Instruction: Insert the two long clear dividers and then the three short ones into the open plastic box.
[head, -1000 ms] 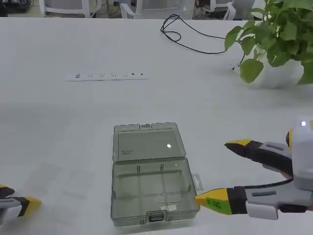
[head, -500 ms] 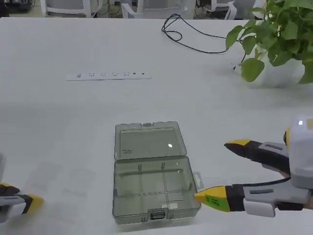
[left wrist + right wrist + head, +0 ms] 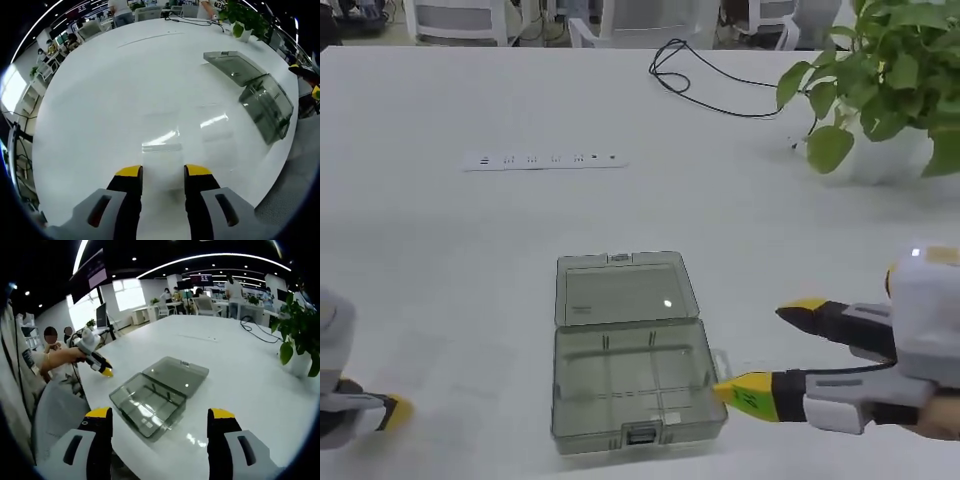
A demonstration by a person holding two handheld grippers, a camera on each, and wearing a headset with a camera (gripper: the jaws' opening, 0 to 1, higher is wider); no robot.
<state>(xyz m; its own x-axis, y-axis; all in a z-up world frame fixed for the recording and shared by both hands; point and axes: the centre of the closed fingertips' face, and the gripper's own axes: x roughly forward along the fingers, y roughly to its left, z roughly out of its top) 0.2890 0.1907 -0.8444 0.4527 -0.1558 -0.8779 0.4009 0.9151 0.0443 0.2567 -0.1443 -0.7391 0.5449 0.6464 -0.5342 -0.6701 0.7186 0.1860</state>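
The left gripper hangs low over the white table, its yellow-tipped jaws a little apart with nothing between them. At 12 o'clock, near the tips, lies a flat clear plastic divider strip. Its long axis runs 9 to 3, the same line along which the jaws close. A second clear divider piece lies further out at about 1 o'clock; I cannot tell which is long and which is short. Beyond them, at 2 o'clock, sits the smoky grey see-through plastic box, its lid laid back flat.

The right gripper has its jaws wide apart and empty, with the box at 12 o'clock ahead of it. In the head view its lower tip is just beside the box's right wall.

The left gripper is plainly nearer the dividers, so I judge the pick falls to it. It would likely need to turn the hand first so the jaws can grip across the strip's narrow width. I cannot tell whether any divider already stands in the box.
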